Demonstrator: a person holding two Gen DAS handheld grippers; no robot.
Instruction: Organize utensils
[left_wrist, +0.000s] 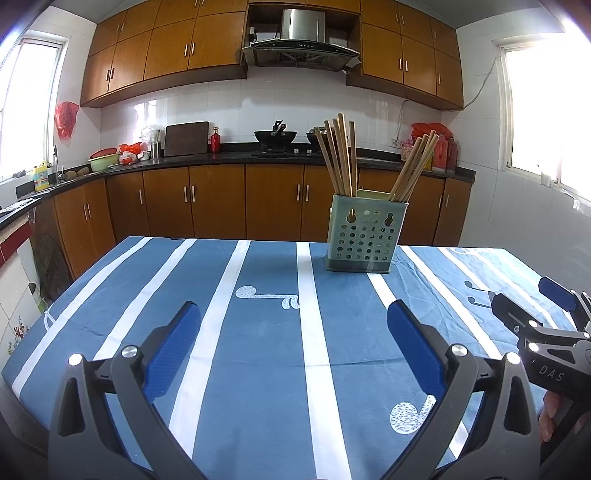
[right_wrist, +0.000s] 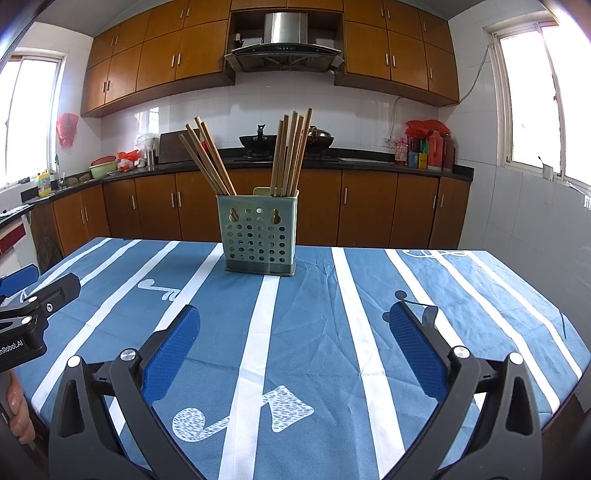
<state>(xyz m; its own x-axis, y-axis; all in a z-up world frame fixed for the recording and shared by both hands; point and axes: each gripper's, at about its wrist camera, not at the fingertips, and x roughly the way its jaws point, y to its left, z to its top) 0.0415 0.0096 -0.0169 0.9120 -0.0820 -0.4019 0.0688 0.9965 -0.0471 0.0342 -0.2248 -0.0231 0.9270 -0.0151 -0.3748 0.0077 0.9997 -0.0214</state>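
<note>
A pale green perforated utensil holder (left_wrist: 364, 238) (right_wrist: 258, 240) stands upright near the far edge of the table. Two bunches of wooden chopsticks (left_wrist: 340, 158) (right_wrist: 291, 151) lean out of it, one bunch at each side (left_wrist: 412, 168) (right_wrist: 207, 158). My left gripper (left_wrist: 293, 332) hovers open over the cloth, well short of the holder, nothing between its blue pads. My right gripper (right_wrist: 293, 336) is also open and empty, facing the holder from the near side. Each gripper shows at the edge of the other's view: the right gripper (left_wrist: 535, 314), the left gripper (right_wrist: 33, 291).
A blue tablecloth with white stripes (left_wrist: 258, 332) (right_wrist: 332, 314) covers the table. Behind it run brown kitchen cabinets and a dark counter (left_wrist: 229, 157) with woks, bottles and bowls. A person's hand (right_wrist: 18, 413) holds the left gripper.
</note>
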